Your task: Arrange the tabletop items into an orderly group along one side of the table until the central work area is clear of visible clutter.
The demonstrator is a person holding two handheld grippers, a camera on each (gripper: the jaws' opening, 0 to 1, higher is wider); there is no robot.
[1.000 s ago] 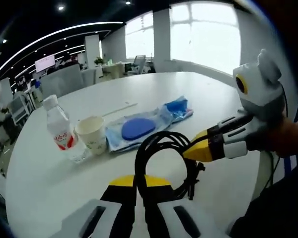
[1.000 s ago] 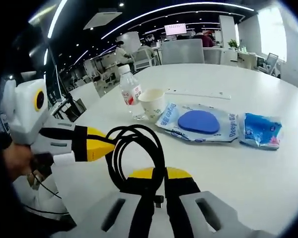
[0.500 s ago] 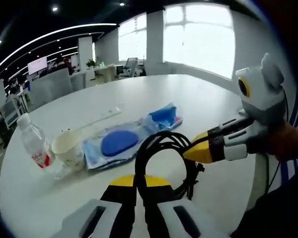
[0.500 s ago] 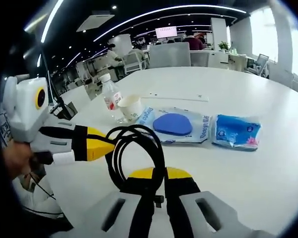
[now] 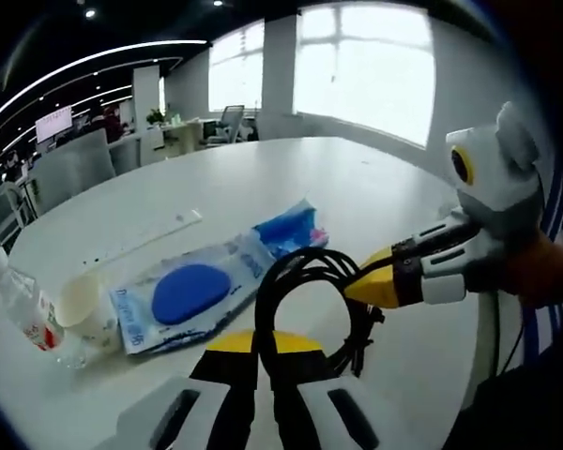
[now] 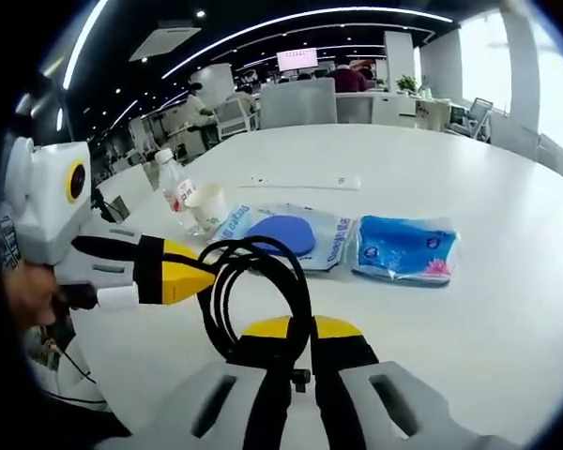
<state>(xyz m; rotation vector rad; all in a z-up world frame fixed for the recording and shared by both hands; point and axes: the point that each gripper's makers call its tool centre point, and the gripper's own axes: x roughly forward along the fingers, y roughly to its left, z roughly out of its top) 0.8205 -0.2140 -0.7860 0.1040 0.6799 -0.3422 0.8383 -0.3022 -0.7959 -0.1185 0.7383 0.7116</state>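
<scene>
Left tool (image 5: 265, 349) has its yellow-tipped jaws closed on a coiled black cable (image 5: 305, 300), gripping the near part of the loop; in the right gripper view the same tool (image 6: 206, 277) comes in from the left, its yellow tip touching the coil. Right tool (image 6: 291, 339) is likewise clamped on the cable (image 6: 253, 291) at the near end of the loop, and in the left gripper view it (image 5: 352, 289) reaches in from the right with its tip against the coil, so the cable hangs between the two above the white bench (image 5: 375, 197).

On the bench beyond, going left to right in the right gripper view: a clear water bottle (image 6: 175, 195) with a red label, a paper cup (image 6: 209, 207) just beside it, a clear packet with a round blue pad (image 6: 280, 234) touching the cup, and a blue packet (image 6: 403, 249) just beside that. A thin white strip (image 6: 300, 180) lies farther back. Office chairs and desks stand behind the bench.
</scene>
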